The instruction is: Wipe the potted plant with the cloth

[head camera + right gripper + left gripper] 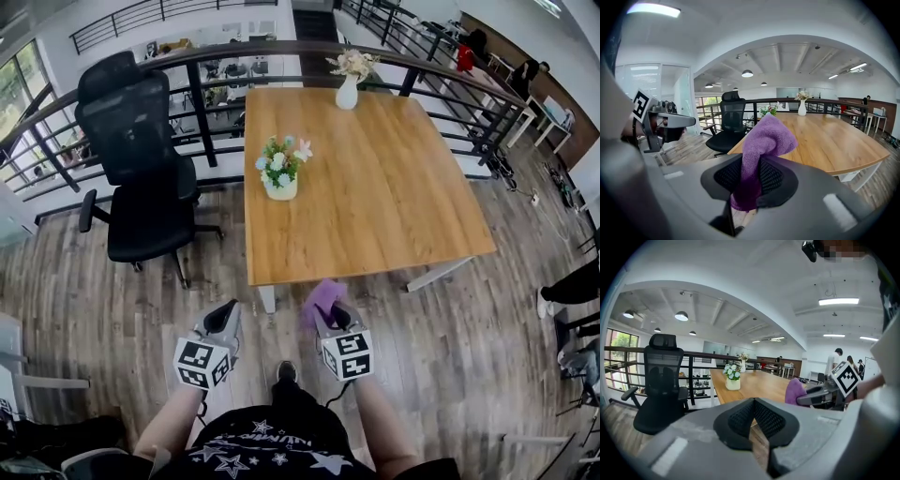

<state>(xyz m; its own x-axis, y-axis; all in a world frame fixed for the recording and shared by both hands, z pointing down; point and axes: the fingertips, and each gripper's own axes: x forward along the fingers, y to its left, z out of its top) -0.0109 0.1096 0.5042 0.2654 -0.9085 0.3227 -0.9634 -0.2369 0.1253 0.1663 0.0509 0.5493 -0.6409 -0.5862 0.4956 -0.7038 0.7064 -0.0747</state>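
The potted plant (280,169), white and blue flowers in a cream pot, stands on the left part of the wooden table (375,187); it also shows in the left gripper view as the potted plant (732,377) and far off in the right gripper view as the potted plant (770,110). My right gripper (328,307) is shut on a purple cloth (761,150), which sticks out past the jaws just short of the table's near edge; the cloth (322,298) shows from above too. My left gripper (225,319) is shut and holds nothing, over the floor left of the table's near corner.
A black office chair (141,178) stands left of the table. A white vase with dried flowers (348,82) sits at the table's far edge by a dark railing (281,56). Wooden floor surrounds the table. People stand in the background (834,364).
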